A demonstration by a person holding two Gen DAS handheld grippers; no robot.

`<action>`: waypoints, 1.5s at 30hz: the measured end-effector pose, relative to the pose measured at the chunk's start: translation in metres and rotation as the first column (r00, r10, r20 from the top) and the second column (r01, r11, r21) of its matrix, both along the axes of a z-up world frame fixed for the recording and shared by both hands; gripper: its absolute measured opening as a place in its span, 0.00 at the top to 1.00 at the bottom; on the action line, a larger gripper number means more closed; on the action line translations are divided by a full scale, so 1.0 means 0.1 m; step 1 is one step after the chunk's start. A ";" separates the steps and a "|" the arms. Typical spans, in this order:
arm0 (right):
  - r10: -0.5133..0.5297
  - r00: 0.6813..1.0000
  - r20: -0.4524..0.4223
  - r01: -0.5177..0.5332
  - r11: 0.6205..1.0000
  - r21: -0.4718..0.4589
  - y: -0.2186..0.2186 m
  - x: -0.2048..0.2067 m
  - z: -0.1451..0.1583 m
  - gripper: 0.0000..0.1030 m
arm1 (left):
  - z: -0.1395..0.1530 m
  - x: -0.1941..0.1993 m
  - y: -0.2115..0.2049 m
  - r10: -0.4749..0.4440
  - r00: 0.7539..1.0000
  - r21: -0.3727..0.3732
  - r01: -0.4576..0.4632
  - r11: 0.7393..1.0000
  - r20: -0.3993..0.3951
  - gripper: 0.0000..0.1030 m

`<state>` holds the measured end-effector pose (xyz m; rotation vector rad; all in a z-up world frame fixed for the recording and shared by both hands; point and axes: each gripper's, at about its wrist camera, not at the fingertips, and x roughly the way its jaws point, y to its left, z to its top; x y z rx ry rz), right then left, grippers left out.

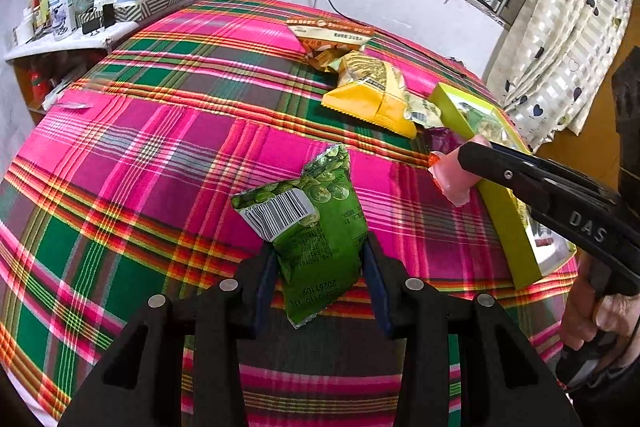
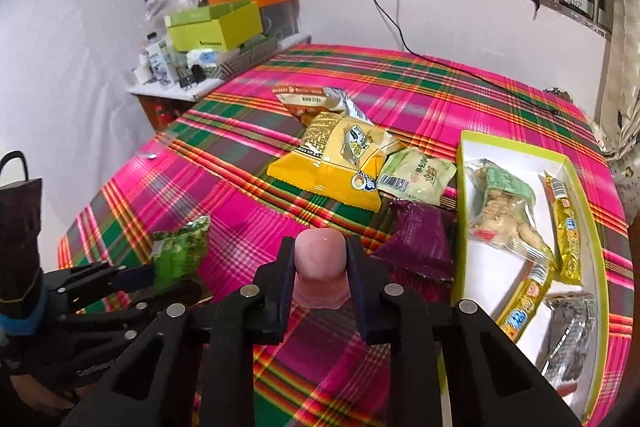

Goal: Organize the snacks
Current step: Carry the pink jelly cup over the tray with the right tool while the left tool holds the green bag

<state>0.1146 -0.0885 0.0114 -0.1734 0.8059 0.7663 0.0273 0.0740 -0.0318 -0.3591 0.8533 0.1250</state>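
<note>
My left gripper (image 1: 320, 259) is shut on a green snack packet (image 1: 316, 223) and holds it above the plaid cloth; the packet also shows in the right wrist view (image 2: 180, 251). My right gripper (image 2: 320, 259) is shut on a pink jelly cup (image 2: 320, 267), seen in the left wrist view (image 1: 452, 175) beside the lime-green tray (image 1: 500, 211). The tray (image 2: 464, 155) holds several snacks: a clear bag (image 2: 500, 211), yellow sticks (image 2: 564, 223) and a dark packet (image 2: 568, 335).
On the cloth lie a yellow bag (image 2: 332, 163), an orange-white bag (image 2: 308, 103), a pale green packet (image 2: 416, 175) and a purple packet (image 2: 416, 243). A cluttered side shelf (image 2: 192, 83) with a green box (image 2: 216, 27) stands at the back left. A black cable (image 2: 440, 63) crosses the far table.
</note>
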 end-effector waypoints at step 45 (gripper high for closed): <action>-0.292 0.956 0.042 0.282 0.946 0.157 -1.66 -0.15 0.41 0.78 | 0.40 0.00 -0.58 -0.113 0.991 0.038 0.111 0.993 0.068 0.60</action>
